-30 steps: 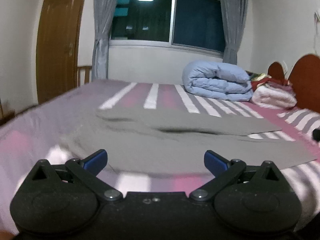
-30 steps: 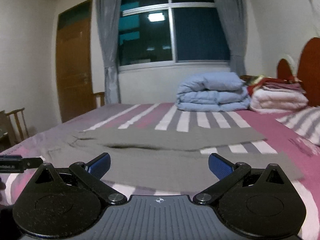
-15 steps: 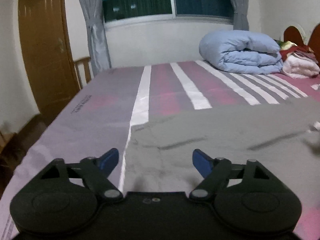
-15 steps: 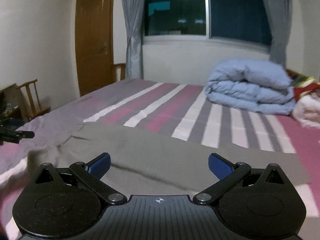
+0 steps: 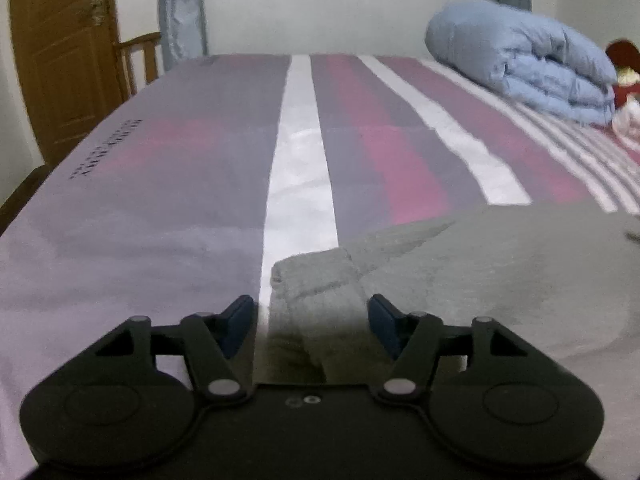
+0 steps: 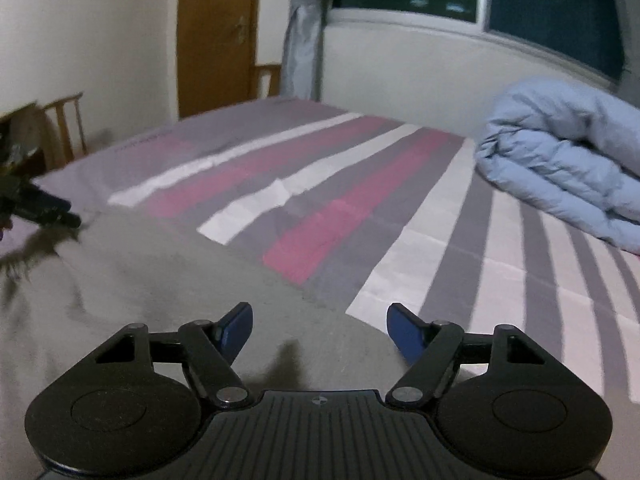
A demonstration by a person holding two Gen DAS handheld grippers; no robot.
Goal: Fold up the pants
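Grey pants lie flat on the striped bed. In the left wrist view a bunched corner of the pants sits between the blue pads of my left gripper, whose jaws are closing but stand apart from the cloth. In the right wrist view the pants spread across the lower left, and my right gripper hovers over their far edge with its jaws closing, the pads clear of the cloth. The left gripper's fingertips show at the left edge of that view.
The bed sheet has pink, grey and white stripes. A rolled blue duvet lies at the far right. A wooden door, wooden chairs and a curtain stand beyond the bed.
Both grippers swept leftward along the pants and dipped closer to the bed. Their jaws have narrowed. A bunched corner of the pants now lies between the left pads.
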